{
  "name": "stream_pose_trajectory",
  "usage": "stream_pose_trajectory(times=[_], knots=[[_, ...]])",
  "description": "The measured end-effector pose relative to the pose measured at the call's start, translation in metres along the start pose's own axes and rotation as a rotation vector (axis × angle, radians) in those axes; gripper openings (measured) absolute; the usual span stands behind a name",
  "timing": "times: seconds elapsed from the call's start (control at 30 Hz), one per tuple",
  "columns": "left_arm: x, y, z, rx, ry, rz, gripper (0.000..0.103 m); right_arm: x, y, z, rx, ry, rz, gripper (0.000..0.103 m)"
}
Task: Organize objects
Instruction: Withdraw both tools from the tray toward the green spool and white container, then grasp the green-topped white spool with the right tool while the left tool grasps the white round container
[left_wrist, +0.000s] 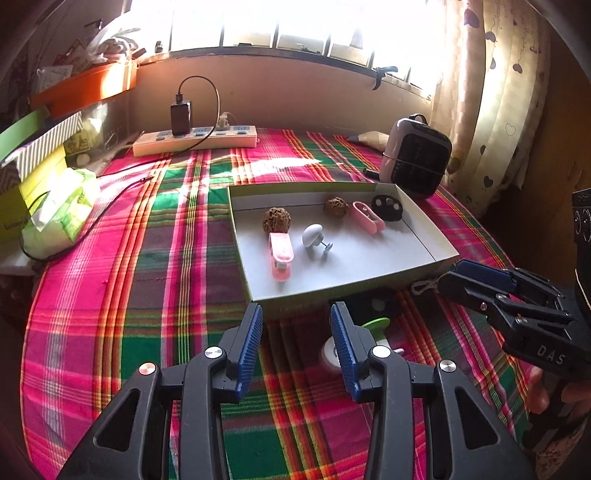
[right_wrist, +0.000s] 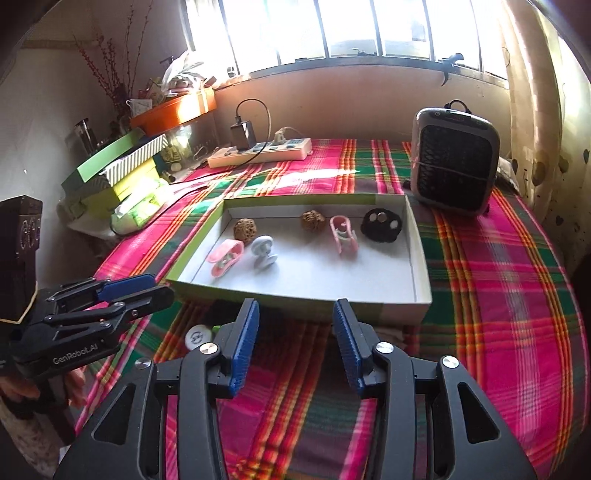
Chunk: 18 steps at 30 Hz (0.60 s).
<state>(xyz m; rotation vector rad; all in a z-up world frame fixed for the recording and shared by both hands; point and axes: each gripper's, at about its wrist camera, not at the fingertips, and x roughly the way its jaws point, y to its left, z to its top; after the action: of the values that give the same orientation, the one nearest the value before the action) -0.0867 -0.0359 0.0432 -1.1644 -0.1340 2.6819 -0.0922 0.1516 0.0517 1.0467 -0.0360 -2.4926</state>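
Both tools sit nearest, over the plaid cloth of the worktop (right_wrist: 498, 295). The left tool (left_wrist: 295, 332) is released, nothing between its blue pads; the right tool (right_wrist: 293, 328) is likewise released and empty.

Just beyond the left tool, near the front edge of the worktop and outside the box, lies a small white and green piece (left_wrist: 364, 339), apparently a suction hook, partly hidden by a pad. Just behind it stands the shallow white box (right_wrist: 421, 266), already holding two walnuts, two pink clips, a white hook and a black round item.

The step in hand looks like collecting that leftover piece. Best lower the left tool so its pads straddle it squarely, clench gently, lift clear of the box's near wall, then set it on bare floor inside.

Readable writing: "GenRobot.AI" on the left tool, "DAS" on the right.
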Motion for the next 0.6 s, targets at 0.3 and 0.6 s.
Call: stream_pose_trajectory(times=[0.3, 0.6], knots=[[0.0, 0.017, -0.023, -0.03, 0.031, -0.008, 0.037, 0.018, 0.044, -0.026, -0.045, 0.071, 0.066, 0.051], [0.002, 0.034, -0.03, -0.045, 0.061, -0.02, 0.037, 0.043, 0.049, -0.031, -0.037, 0.117, 0.006, 0.051]])
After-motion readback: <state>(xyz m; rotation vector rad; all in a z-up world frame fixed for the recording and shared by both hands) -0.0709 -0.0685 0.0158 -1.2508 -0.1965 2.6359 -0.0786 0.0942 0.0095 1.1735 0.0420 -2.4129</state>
